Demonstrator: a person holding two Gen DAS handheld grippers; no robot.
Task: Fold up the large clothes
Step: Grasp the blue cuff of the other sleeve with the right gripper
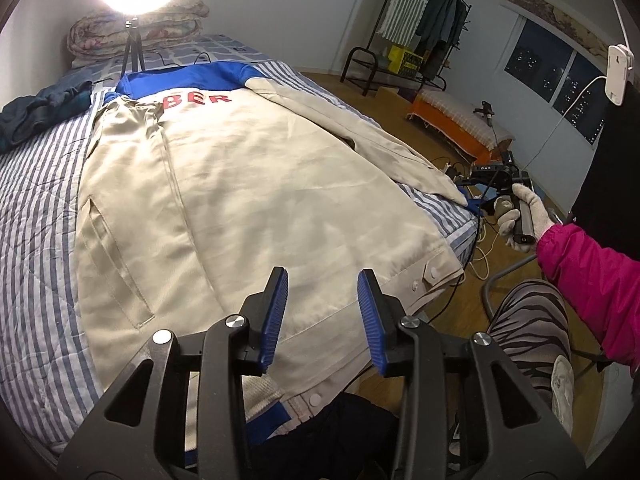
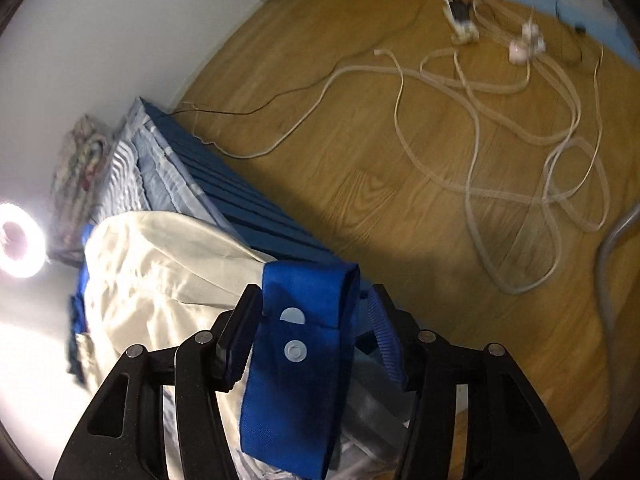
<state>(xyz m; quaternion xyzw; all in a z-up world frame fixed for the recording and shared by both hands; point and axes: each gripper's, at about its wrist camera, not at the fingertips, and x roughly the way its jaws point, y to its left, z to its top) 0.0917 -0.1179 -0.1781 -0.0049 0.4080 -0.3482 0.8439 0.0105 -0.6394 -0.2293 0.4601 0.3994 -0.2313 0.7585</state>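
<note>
While the cream jacket [image 1: 248, 184] is lying flat on the striped bed [image 1: 36, 184], the right gripper [image 2: 312, 344] is angling down over the bed edge with its blue sleeve cuff [image 2: 304, 360] between parted jaws, seemingly not yet pinched; closing and folding the sleeve inward likely comes next. The left gripper [image 1: 322, 320] is hovering open and empty above the hem.
</note>
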